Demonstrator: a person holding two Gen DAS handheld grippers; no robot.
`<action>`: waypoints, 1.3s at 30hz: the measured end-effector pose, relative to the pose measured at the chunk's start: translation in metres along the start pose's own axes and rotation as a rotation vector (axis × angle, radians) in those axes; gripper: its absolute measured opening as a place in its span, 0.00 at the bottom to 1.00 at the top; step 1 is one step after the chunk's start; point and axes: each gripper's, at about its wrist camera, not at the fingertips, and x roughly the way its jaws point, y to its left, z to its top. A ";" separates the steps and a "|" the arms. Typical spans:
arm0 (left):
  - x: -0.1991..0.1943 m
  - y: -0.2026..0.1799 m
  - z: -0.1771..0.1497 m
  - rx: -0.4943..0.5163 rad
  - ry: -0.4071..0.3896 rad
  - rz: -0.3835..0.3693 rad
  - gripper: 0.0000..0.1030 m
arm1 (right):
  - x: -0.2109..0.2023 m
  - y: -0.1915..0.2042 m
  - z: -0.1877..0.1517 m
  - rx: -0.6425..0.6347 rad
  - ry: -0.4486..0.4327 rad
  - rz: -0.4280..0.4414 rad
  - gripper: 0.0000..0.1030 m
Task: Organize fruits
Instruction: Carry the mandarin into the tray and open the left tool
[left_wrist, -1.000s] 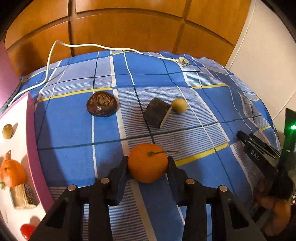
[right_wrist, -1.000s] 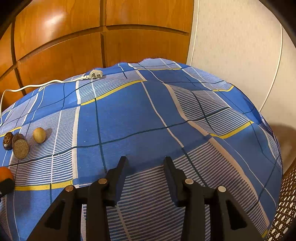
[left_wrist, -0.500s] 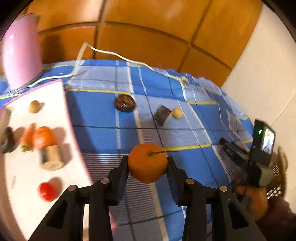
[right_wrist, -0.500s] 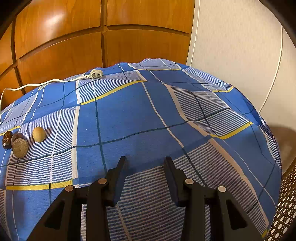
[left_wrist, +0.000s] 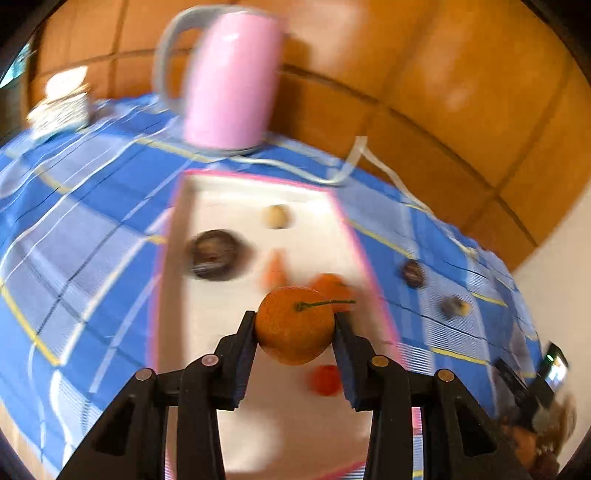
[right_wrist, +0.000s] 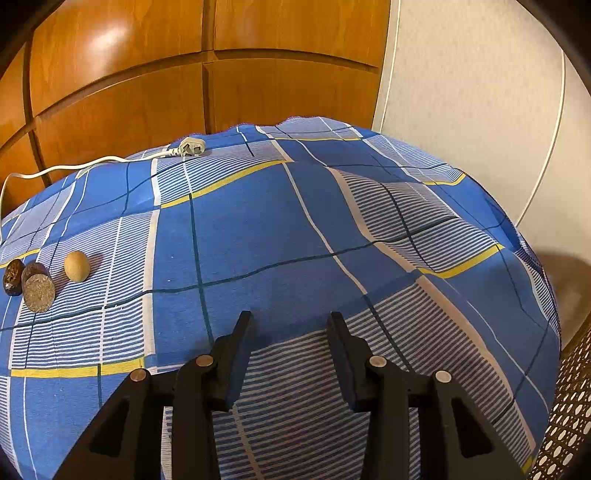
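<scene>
My left gripper (left_wrist: 295, 325) is shut on an orange tangerine (left_wrist: 293, 325) with a green stem, held above the white tray with the pink rim (left_wrist: 317, 192). The tray holds a dark round fruit (left_wrist: 214, 254), a small tan fruit (left_wrist: 275, 216), a carrot-like piece (left_wrist: 275, 271), another orange fruit (left_wrist: 330, 284) and a small red one (left_wrist: 325, 380). The left wrist view is blurred. My right gripper (right_wrist: 291, 328) stands open over bare cloth with nothing between its fingers. Left of it lie a tan fruit (right_wrist: 76, 266), a cut dark fruit (right_wrist: 38, 288) and a brown fruit (right_wrist: 12, 277).
A pink kettle (left_wrist: 232, 77) stands behind the tray, its white cord (left_wrist: 369, 158) running along the checked blue cloth to a plug (right_wrist: 192, 146). Wood panels back the table. A white wall and a woven chair (right_wrist: 569, 417) are at the right.
My left gripper has swung left with the tangerine, from over the blue cloth to over the tray, rolling as it went. The right gripper has stayed still.
</scene>
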 end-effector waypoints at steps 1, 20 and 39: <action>0.002 0.008 0.001 -0.011 0.001 0.016 0.39 | 0.000 0.000 0.000 -0.001 0.000 -0.001 0.40; 0.023 0.026 0.010 0.056 -0.046 0.174 0.57 | 0.000 0.001 0.000 -0.006 0.003 0.003 0.40; -0.015 0.010 -0.035 0.079 -0.107 0.242 0.61 | 0.000 0.003 0.010 -0.013 0.065 0.059 0.40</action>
